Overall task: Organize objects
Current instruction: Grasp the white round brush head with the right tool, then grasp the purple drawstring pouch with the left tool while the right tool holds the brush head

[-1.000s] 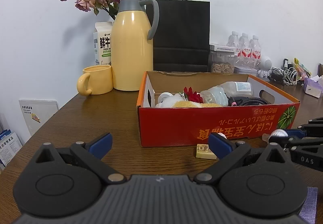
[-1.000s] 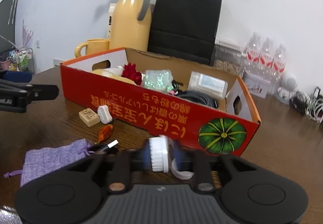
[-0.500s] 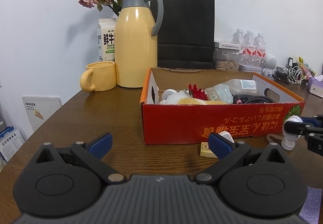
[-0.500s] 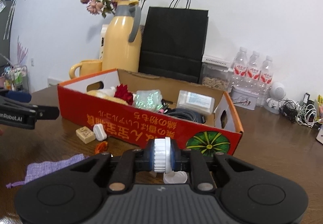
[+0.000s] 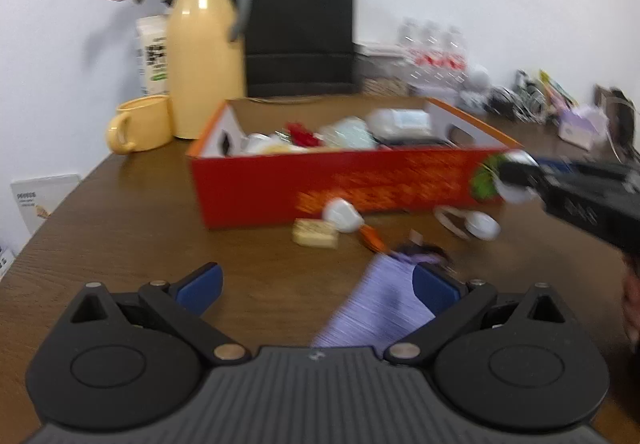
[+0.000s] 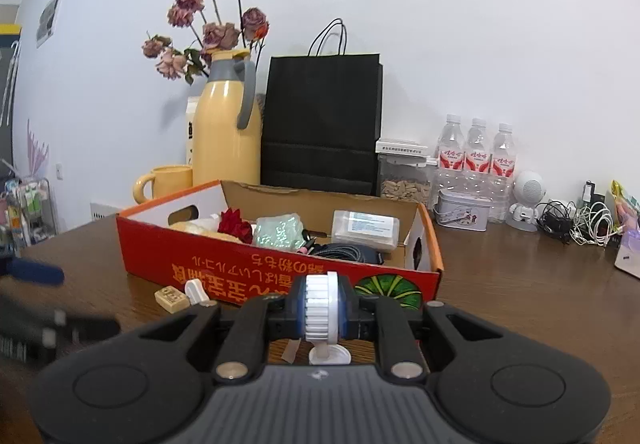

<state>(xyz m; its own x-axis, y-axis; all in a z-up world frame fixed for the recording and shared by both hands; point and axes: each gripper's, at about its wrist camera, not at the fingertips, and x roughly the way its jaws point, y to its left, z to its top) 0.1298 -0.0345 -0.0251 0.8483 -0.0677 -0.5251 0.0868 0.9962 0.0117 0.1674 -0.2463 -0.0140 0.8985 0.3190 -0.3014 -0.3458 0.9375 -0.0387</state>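
A white wall backs the brown tabletop (image 6: 520,284), where a red box (image 6: 240,264) with upside-down orange Japanese print and a green pumpkin picture sits mid-table. The right gripper (image 6: 320,304) is clamped on a ribbed white cap (image 6: 320,308), just before the box's front. The left gripper (image 5: 316,284) is apart, over a blurred purple pouch (image 5: 380,308). The yellow jug (image 6: 228,131) hides most of the milk carton (image 6: 191,131), its print unreadable.

The left gripper (image 5: 316,284) stood with fingers spread wide; the right gripper (image 6: 322,310) pinched its fingers nearly together.
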